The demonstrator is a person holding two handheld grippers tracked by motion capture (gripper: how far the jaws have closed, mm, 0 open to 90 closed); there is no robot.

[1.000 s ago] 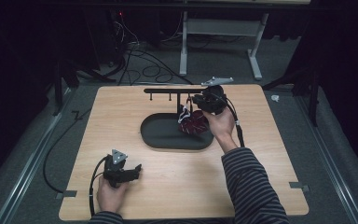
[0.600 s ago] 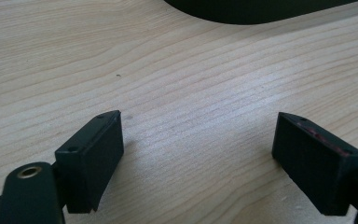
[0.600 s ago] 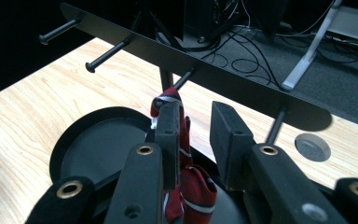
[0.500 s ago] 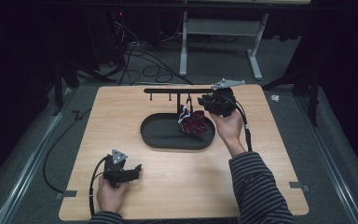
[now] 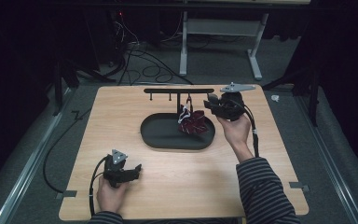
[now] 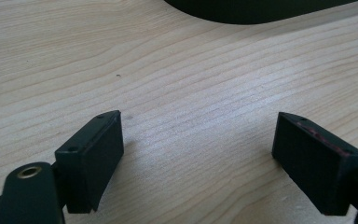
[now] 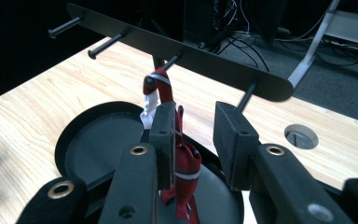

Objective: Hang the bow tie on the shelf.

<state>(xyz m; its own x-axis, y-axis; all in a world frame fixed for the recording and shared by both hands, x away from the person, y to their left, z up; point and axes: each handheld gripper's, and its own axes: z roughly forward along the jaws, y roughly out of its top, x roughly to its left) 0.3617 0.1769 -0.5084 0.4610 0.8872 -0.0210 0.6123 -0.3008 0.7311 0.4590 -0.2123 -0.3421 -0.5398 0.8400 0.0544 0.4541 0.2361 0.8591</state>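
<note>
A dark red cloth with white stripes [image 5: 193,122] hangs by its loop [image 7: 158,84] from a peg of the black rack [image 5: 179,90]. Its lower end rests in the black oval tray [image 5: 158,135]. My right gripper [image 5: 213,106] is just right of the cloth, open, with nothing between its jaws. In the right gripper view the cloth [image 7: 182,170] lies against the outer side of the left jaw of that gripper [image 7: 196,135]. My left gripper [image 5: 137,169] rests open on the wood near the front left; in its own view the gripper [image 6: 198,158] has bare table between the jaws.
The rack [image 7: 182,46] carries several bare pegs to the left of the cloth. A round cable hole [image 7: 300,136] sits in the tabletop behind the rack's right end. The tray's rim [image 6: 261,9] lies ahead of the left gripper. Cables and a desk frame [image 5: 219,42] stand beyond the table.
My right gripper has drawn back to the right, away from the cloth, which stays hanging on the peg. The left gripper has not moved.
</note>
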